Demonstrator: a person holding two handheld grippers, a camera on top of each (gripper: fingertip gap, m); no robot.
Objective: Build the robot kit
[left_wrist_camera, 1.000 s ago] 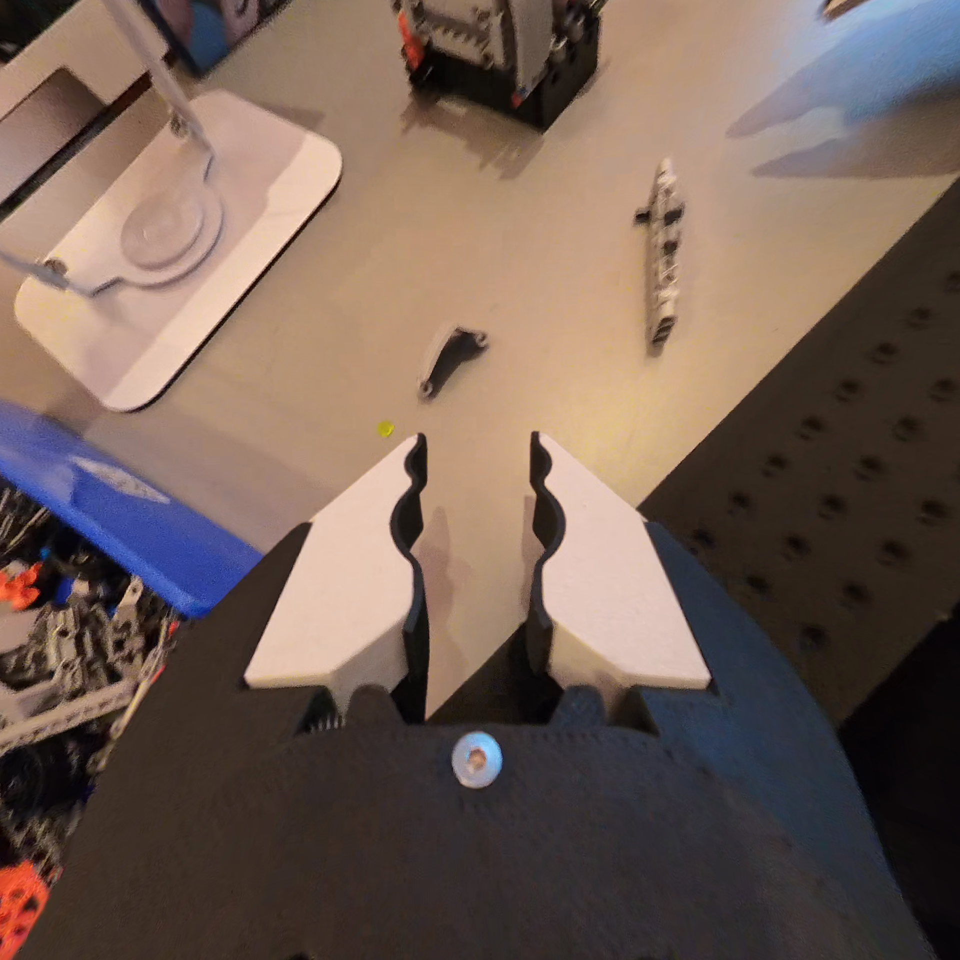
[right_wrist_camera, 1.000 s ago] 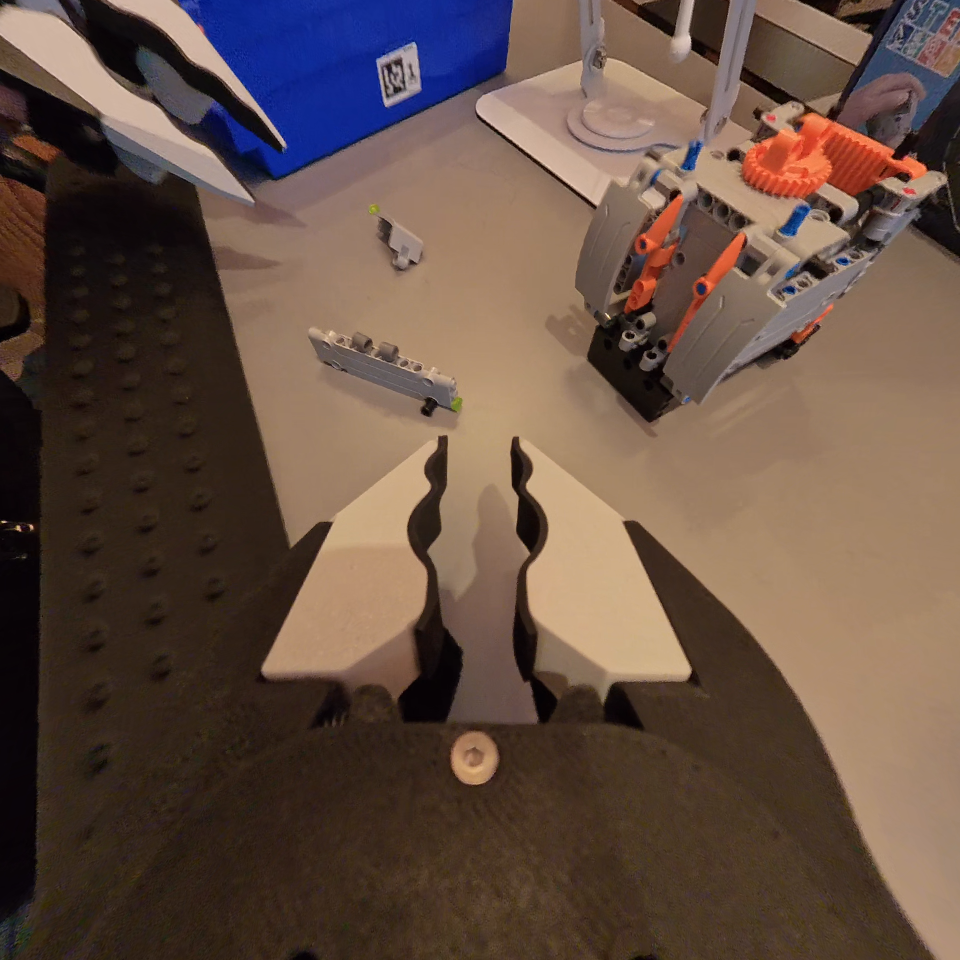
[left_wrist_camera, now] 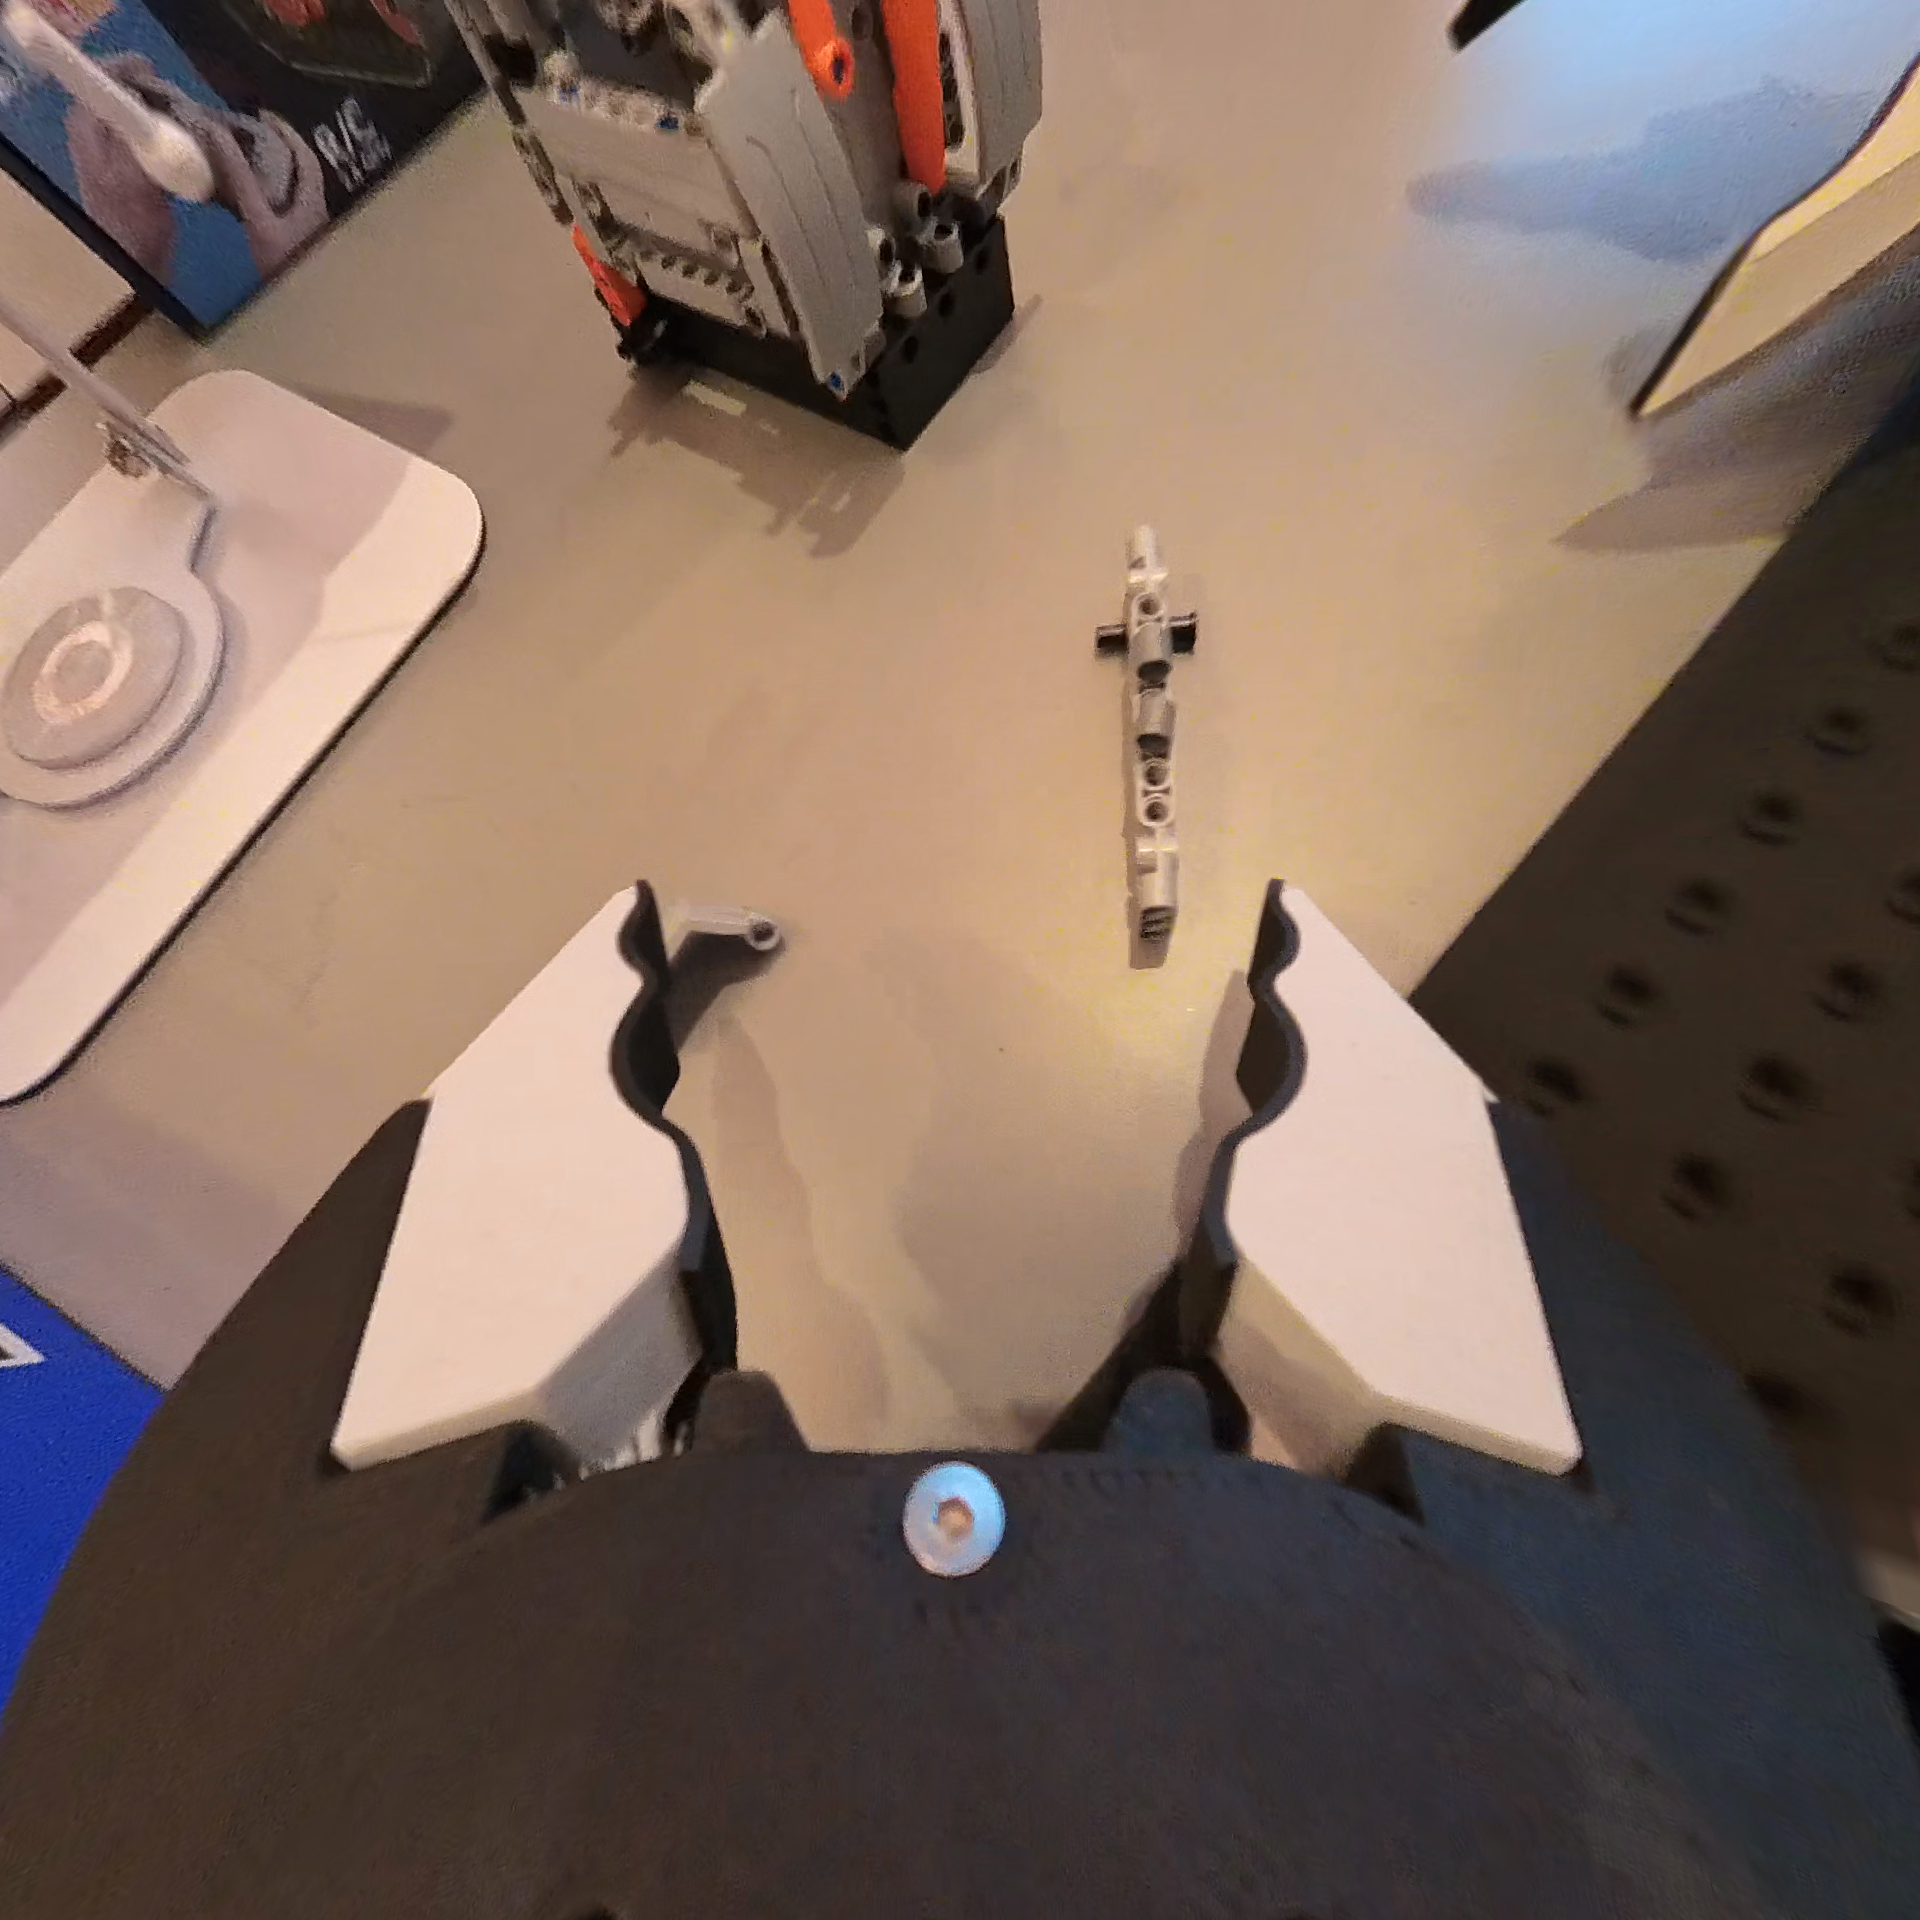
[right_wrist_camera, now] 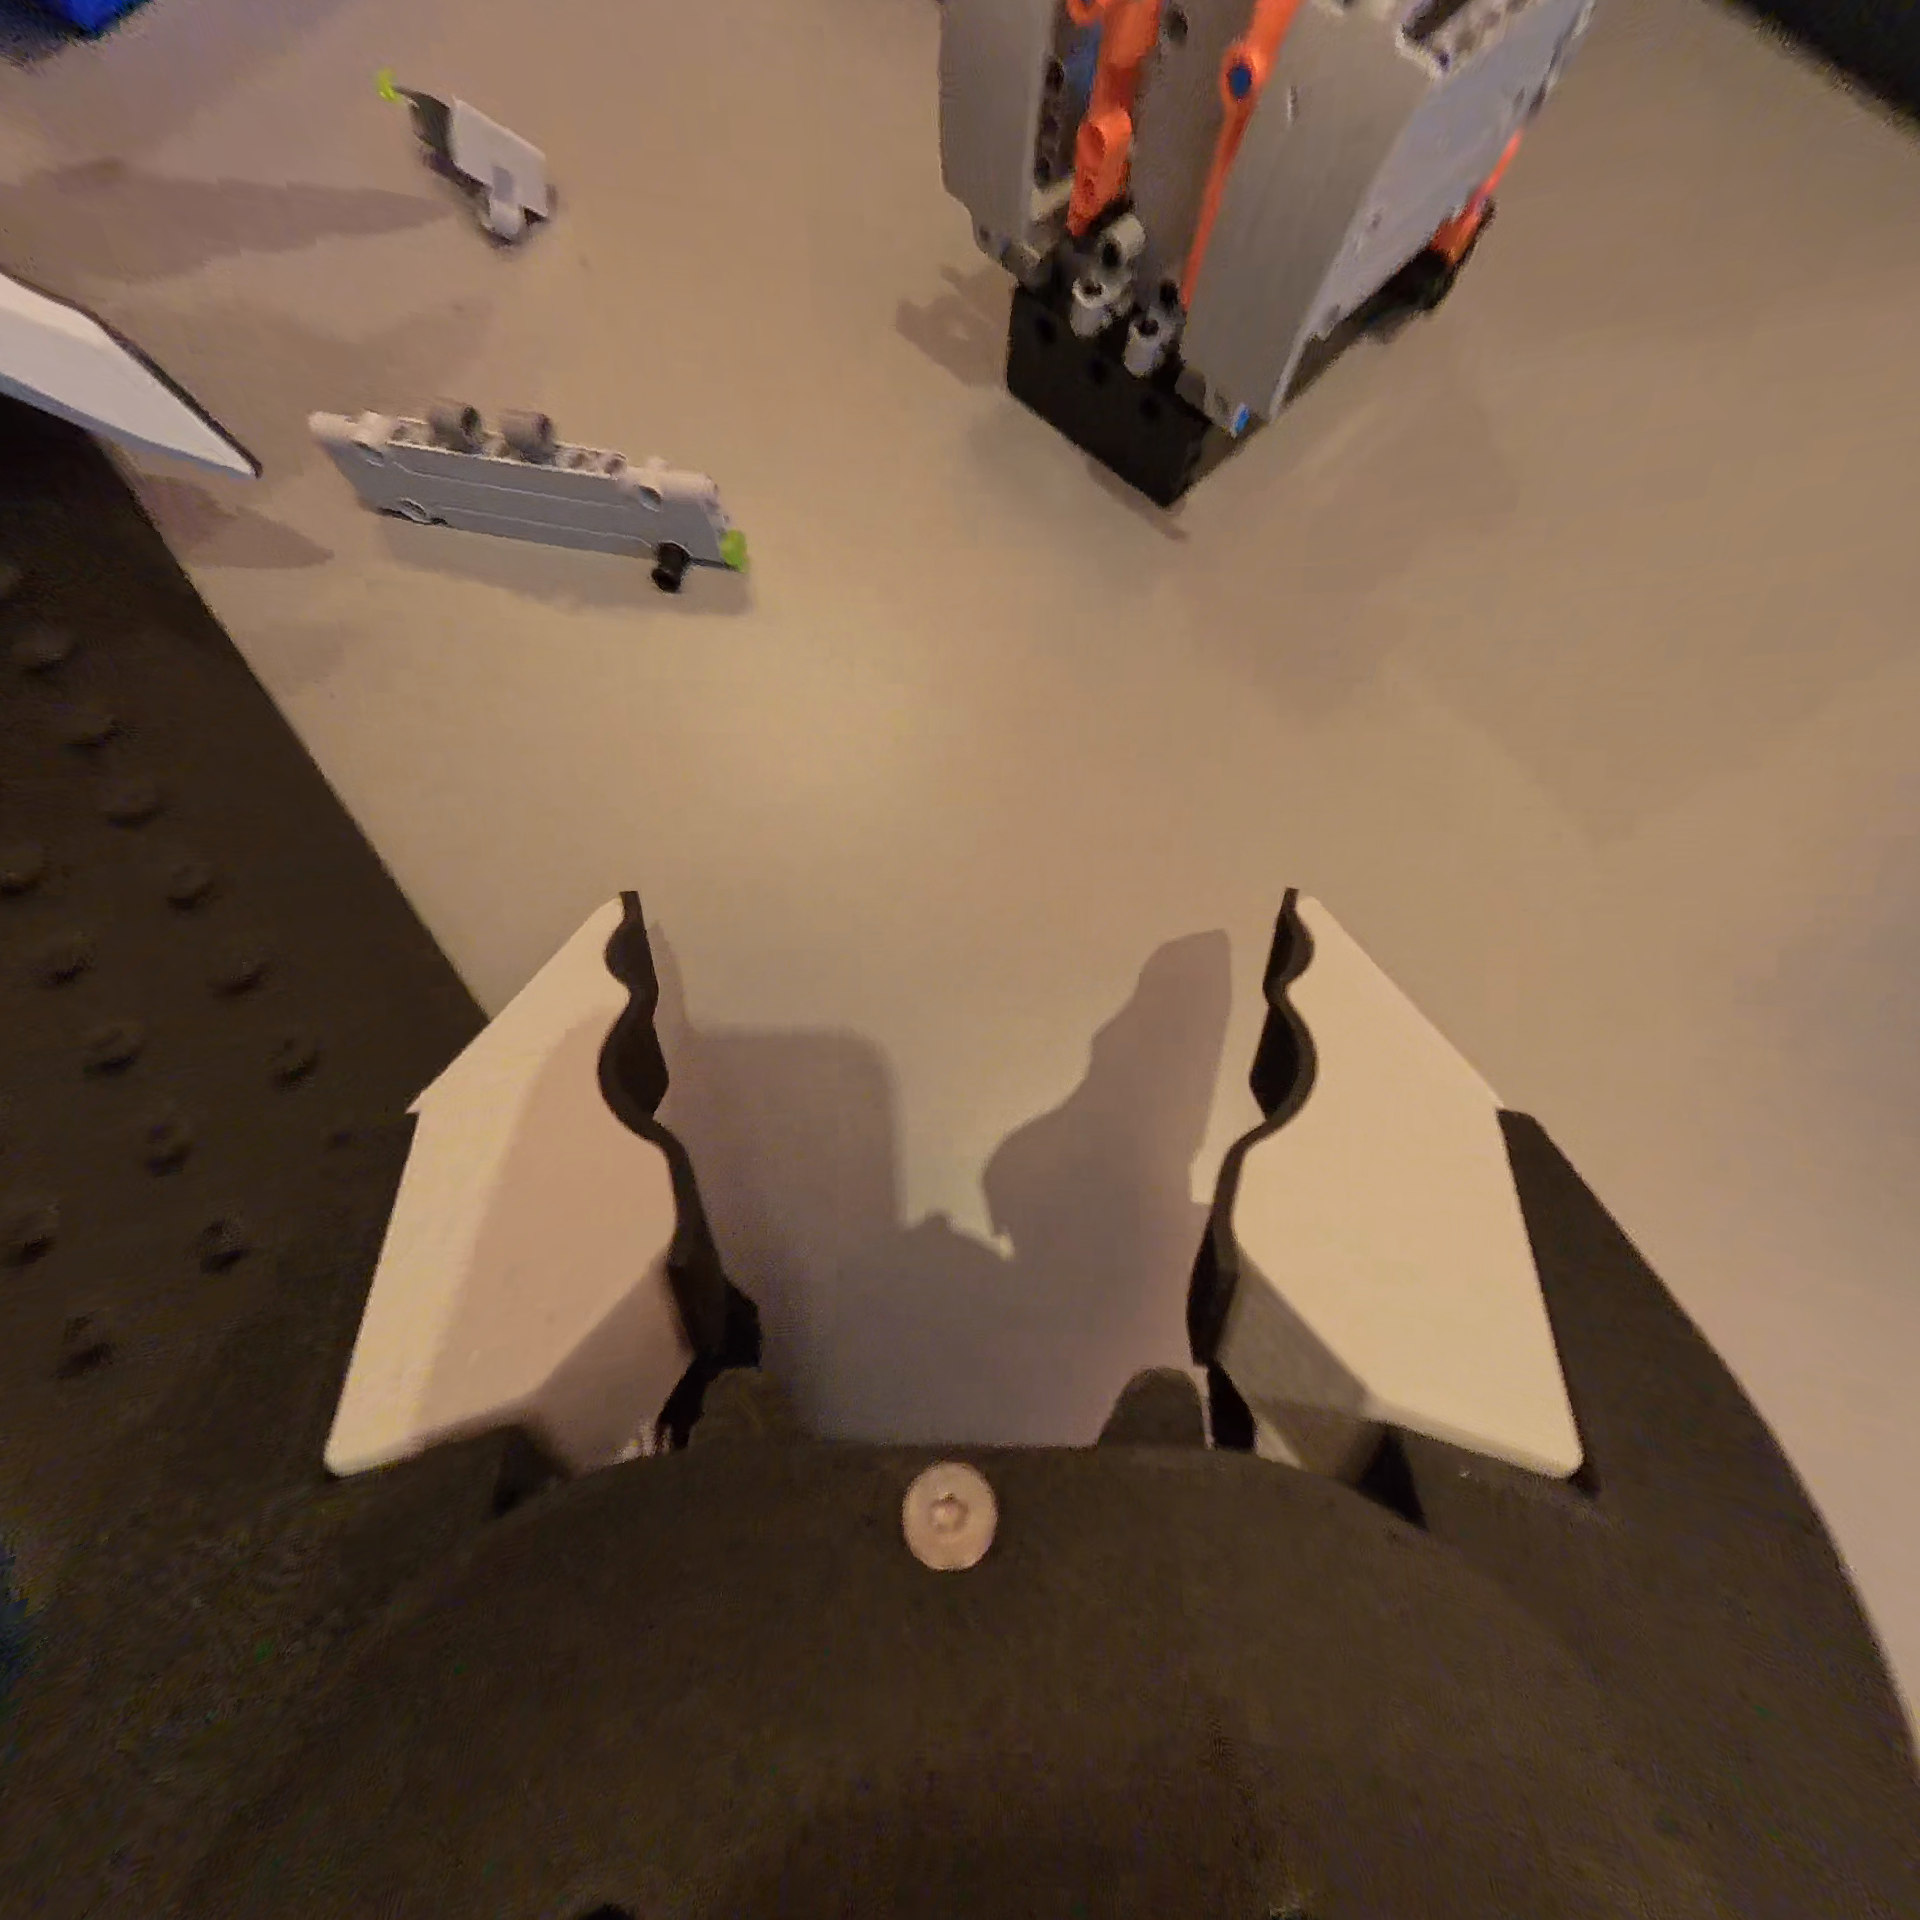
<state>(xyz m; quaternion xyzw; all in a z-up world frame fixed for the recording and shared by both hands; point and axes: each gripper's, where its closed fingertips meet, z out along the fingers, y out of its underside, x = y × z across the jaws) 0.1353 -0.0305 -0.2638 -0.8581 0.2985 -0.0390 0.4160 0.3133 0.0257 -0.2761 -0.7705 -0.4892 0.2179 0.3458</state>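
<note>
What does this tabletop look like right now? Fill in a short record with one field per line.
surface: grey table
left gripper: open, empty, small grey piece by its left fingertip
right gripper: open, empty, over bare table
loose part: long grey beam, lying flat
model: grey and orange brick build, upright on black base

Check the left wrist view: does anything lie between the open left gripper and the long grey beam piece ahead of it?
Nothing visible does. The left gripper is open and empty; only bare table separates it from the long grey beam piece. The small grey bracket lies off to the side, by the other fingertip.
</note>
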